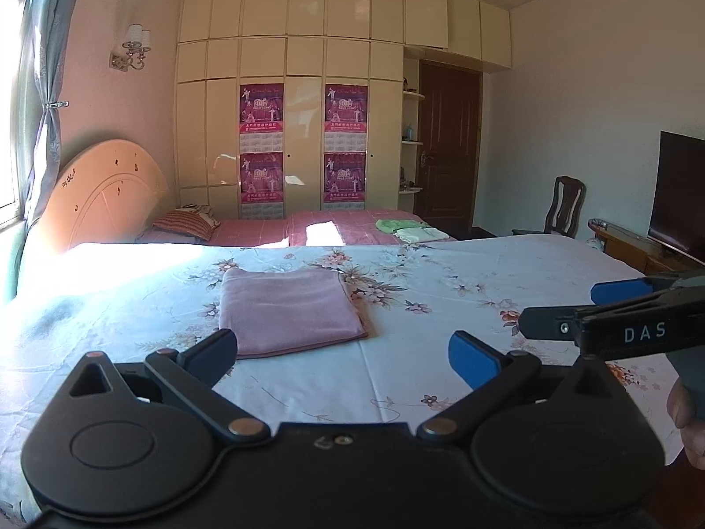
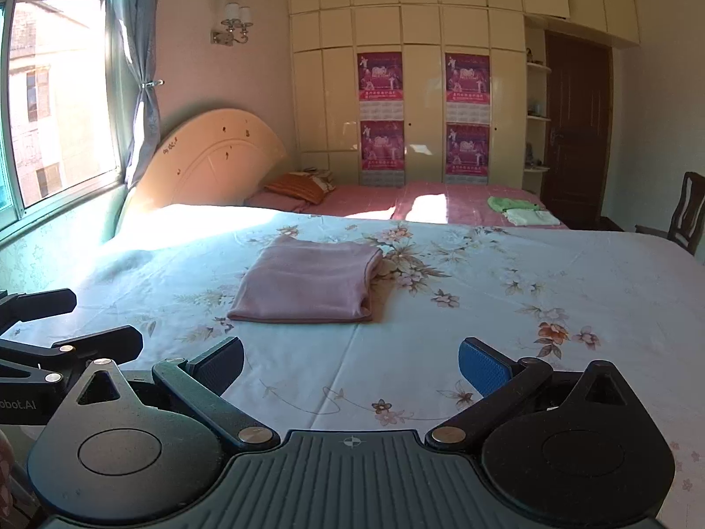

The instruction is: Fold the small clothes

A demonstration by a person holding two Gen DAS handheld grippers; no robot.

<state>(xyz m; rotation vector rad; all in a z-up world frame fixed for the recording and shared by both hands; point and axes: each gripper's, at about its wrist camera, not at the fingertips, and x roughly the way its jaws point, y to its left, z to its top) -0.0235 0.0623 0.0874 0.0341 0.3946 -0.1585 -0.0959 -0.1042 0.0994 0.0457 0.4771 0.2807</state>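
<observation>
A pink garment [image 1: 291, 311] [image 2: 310, 284] lies folded into a neat rectangle on the floral bedsheet [image 1: 418, 291] [image 2: 484, 273]. My left gripper [image 1: 348, 355] hovers just in front of it, jaws wide apart with nothing between them. My right gripper [image 2: 352, 368] is likewise open and empty, held back from the garment's near edge. The right gripper's fingers [image 1: 608, 291] also show at the right of the left wrist view, spread apart. Part of the left gripper [image 2: 66, 330] shows at the left of the right wrist view.
A second bed with a pink cover [image 1: 352, 229] [image 2: 440, 203] stands behind, with folded green and white clothes [image 1: 407, 229] [image 2: 520, 211] and a striped pillow [image 1: 187, 222]. A wardrobe [image 1: 308, 110], door [image 1: 447, 145], chair [image 1: 566, 207] and television [image 1: 678, 194] line the far side.
</observation>
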